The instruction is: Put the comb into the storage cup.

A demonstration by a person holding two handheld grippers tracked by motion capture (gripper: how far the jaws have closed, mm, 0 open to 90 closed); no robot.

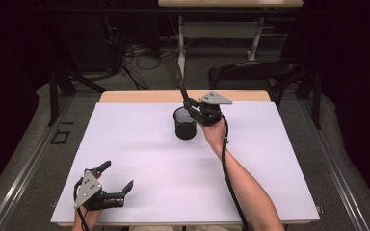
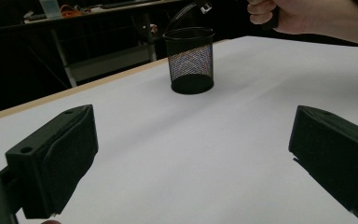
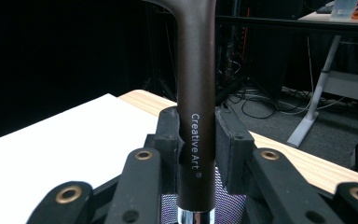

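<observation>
A black mesh cup (image 1: pixel 185 124) (image 2: pixel 189 60) stands upright near the middle back of the white table (image 1: pixel 149 159). My right gripper (image 1: pixel 191 107) (image 3: pixel 196 133) hovers just over the cup's rim, shut on a dark brown brush handle (image 1: pixel 179 79) (image 3: pixel 196 84) marked "Creative Art". The handle slants up and away, and its silver ferrule (image 3: pixel 196 215) points down toward the cup's mesh (image 3: pixel 230 203). The brush's tip is hidden. Down at the front left corner my left gripper (image 1: pixel 118 174) (image 2: pixel 191 158) rests low over the table, open, with nothing between its jaws.
A strip of wooden tabletop (image 1: pixel 139 96) shows behind the white sheet. Beyond the table are a black chair (image 1: pixel 255 70), a desk's white legs (image 1: pixel 180 43) and cables on the floor (image 1: pixel 139 57). White surface lies bare between the cup and my left gripper.
</observation>
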